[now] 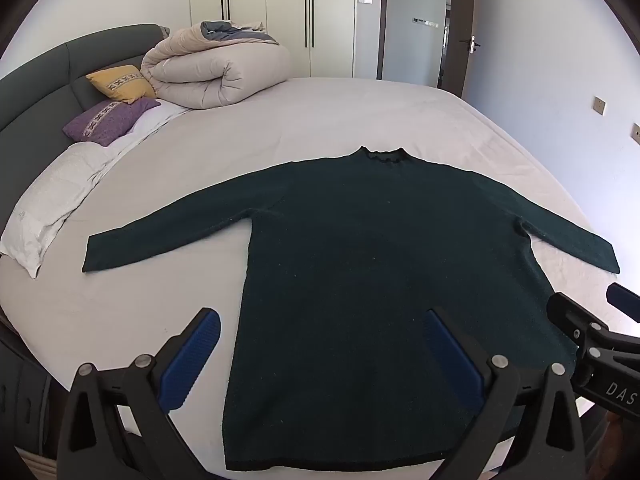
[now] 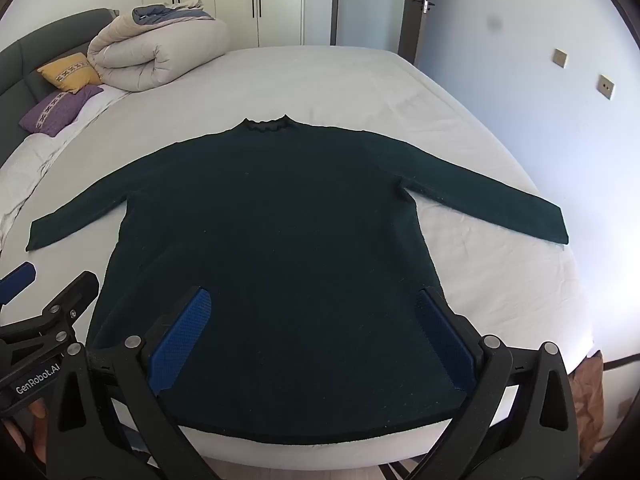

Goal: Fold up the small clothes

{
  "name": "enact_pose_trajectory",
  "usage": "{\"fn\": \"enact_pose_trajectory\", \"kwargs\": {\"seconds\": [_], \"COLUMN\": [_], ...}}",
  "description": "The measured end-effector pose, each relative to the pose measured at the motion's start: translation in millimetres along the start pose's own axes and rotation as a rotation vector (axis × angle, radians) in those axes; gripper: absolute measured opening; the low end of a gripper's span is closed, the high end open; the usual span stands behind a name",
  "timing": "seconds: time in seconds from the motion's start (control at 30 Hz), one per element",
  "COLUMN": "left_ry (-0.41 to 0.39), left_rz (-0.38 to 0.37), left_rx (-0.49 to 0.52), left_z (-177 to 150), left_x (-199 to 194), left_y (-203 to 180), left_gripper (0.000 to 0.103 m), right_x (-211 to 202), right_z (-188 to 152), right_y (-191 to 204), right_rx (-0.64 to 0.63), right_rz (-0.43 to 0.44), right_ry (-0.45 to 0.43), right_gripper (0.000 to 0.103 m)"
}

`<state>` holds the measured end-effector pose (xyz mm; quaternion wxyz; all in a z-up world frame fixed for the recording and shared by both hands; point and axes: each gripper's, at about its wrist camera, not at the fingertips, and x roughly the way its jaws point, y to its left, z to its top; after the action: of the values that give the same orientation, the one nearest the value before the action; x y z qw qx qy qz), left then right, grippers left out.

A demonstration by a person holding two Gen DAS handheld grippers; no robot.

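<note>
A dark green knit sweater (image 1: 360, 280) is seen spread flat, sleeves out, on a white bed (image 1: 280, 128); folding not yet begun. Left tongs (image 1: 324, 356) & right tongs (image 2: 316, 334) are held wide open above the hem, nothing gripped. Next, prob. a sleeve is to be pinched & folded inward.
</note>
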<state>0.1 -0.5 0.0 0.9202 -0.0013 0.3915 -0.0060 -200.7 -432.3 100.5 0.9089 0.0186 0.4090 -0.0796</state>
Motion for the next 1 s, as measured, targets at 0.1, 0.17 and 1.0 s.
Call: {"fn": "enact_pose_trajectory", "kwargs": {"seconds": [0.1, 0.17, 1.0], "left_ry": [-0.003, -0.005, 0.004], "left_rz": [-0.005, -0.013, 0.007], "left_rx": [-0.001, -0.002, -0.001], "left_z": [0.5, 1.1, -2.3], "left_x": [-1.2, -2.5, 1.1], "left_y": [-1.0, -1.2, -0.3], "left_gripper": [0.103, 0.103, 0.103], "right_x": [0.6, 0.7, 4.2], "right_z": [-0.9, -1.1, -1.7], "right_y": [-0.4, -1.3, -0.8], "right_rx": [0.0, 0.004, -0.002], "right_rz": [-0.005, -0.006, 0.002], "right_ry": [0.0, 0.0, 0.004], "right_gripper": [0.103, 0.103, 0.103]}}
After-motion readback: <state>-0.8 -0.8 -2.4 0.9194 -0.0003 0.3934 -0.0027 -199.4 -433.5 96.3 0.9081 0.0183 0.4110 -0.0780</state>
